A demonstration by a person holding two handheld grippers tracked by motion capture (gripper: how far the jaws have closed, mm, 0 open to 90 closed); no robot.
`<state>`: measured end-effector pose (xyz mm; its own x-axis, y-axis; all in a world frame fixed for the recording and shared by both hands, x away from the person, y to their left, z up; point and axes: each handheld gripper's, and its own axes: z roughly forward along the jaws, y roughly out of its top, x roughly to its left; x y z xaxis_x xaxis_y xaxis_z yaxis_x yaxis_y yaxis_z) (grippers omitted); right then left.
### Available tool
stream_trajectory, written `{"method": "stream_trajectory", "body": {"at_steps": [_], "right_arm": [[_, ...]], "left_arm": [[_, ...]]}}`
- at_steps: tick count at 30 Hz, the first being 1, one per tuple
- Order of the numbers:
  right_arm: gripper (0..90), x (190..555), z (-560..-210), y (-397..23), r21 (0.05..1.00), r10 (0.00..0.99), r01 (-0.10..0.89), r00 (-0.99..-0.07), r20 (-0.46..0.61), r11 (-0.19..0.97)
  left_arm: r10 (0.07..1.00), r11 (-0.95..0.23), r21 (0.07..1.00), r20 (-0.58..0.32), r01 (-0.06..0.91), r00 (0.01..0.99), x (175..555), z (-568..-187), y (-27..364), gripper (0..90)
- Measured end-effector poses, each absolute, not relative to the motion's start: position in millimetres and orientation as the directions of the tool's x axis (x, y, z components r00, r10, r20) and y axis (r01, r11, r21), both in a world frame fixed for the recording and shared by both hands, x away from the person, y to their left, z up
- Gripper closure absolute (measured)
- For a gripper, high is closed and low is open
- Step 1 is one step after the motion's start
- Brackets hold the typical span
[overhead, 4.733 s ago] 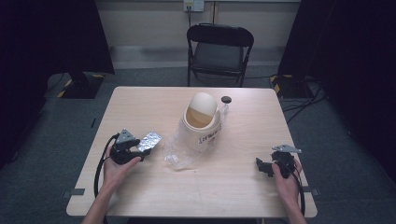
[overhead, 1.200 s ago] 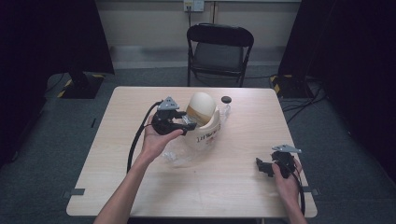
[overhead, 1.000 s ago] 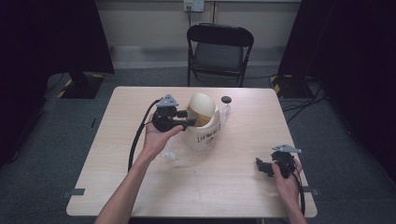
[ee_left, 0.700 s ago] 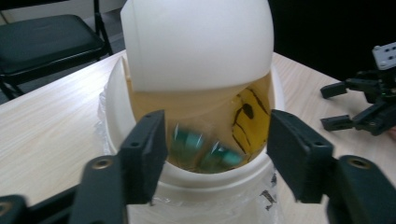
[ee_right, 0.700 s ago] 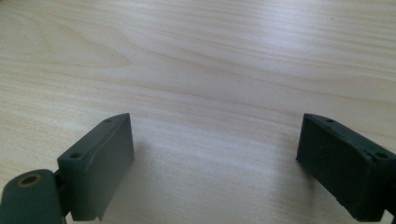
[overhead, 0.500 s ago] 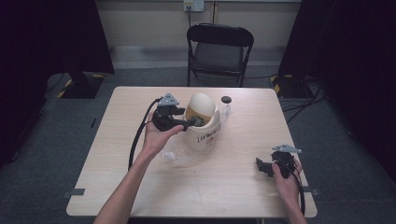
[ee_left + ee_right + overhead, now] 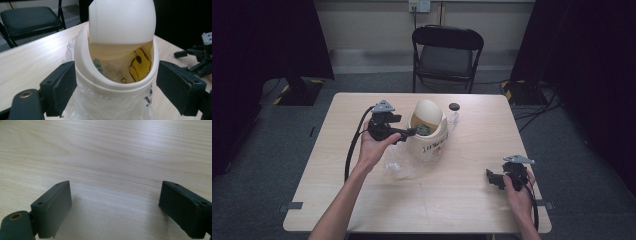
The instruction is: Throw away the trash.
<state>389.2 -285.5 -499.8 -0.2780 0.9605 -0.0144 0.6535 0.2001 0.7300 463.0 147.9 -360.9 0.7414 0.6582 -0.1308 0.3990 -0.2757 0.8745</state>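
Now the left gripper (image 7: pixel 409 133), at the swing-lid bin's (image 7: pixel 428 131) nine o'clock mid-table, has just spread its jaws, empty, so the scrap has likely dropped inside, while the right gripper (image 7: pixel 492 178) rests spread apart

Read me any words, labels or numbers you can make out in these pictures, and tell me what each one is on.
Dark handwritten line on the side of the white swing-lid bin: too small and blurred in the high view to read.
Black print at the bin's lower right edge, seen through the clear plastic liner in the left gripper view: cut off, unreadable.
Black marks on the yellow item inside the bin: a drawing or partial print, no readable word.
Nothing else carries text.
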Motion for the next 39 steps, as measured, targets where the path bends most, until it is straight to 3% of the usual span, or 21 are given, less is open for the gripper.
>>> {"method": "stream_trajectory", "body": {"at_steps": [12, 17, 23, 29, 39], "right_arm": [[10.0, 389, -500, -285, 0.730, 0.961, 0.654, -0.278, -0.014, 0.200], [10.0, 389, -500, -286, 0.730, 0.960, 0.654, -0.278, -0.015, 0.200], [10.0, 389, -500, -285, 0.730, 0.961, 0.654, -0.278, -0.014, 0.200], [10.0, 389, -500, -286, 0.730, 0.960, 0.654, -0.278, -0.015, 0.200], [10.0, 389, -500, -286, 0.730, 0.960, 0.653, -0.278, -0.015, 0.200]], "left_arm": [[0.697, -0.256, 0.876, -0.125, 0.408, 0.706, 454, -370, 182, 16.4], [0.713, -0.300, 0.854, -0.095, 0.424, 0.695, 447, -376, 193, 16.2], [0.717, -0.259, 0.861, -0.132, 0.437, 0.684, 434, -387, 206, 16.1], [0.750, -0.281, 0.849, -0.097, 0.448, 0.654, 420, -395, 222, 16.5], [0.786, -0.237, 0.845, -0.124, 0.480, 0.606, 392, -413, 255, 17.3]]}}
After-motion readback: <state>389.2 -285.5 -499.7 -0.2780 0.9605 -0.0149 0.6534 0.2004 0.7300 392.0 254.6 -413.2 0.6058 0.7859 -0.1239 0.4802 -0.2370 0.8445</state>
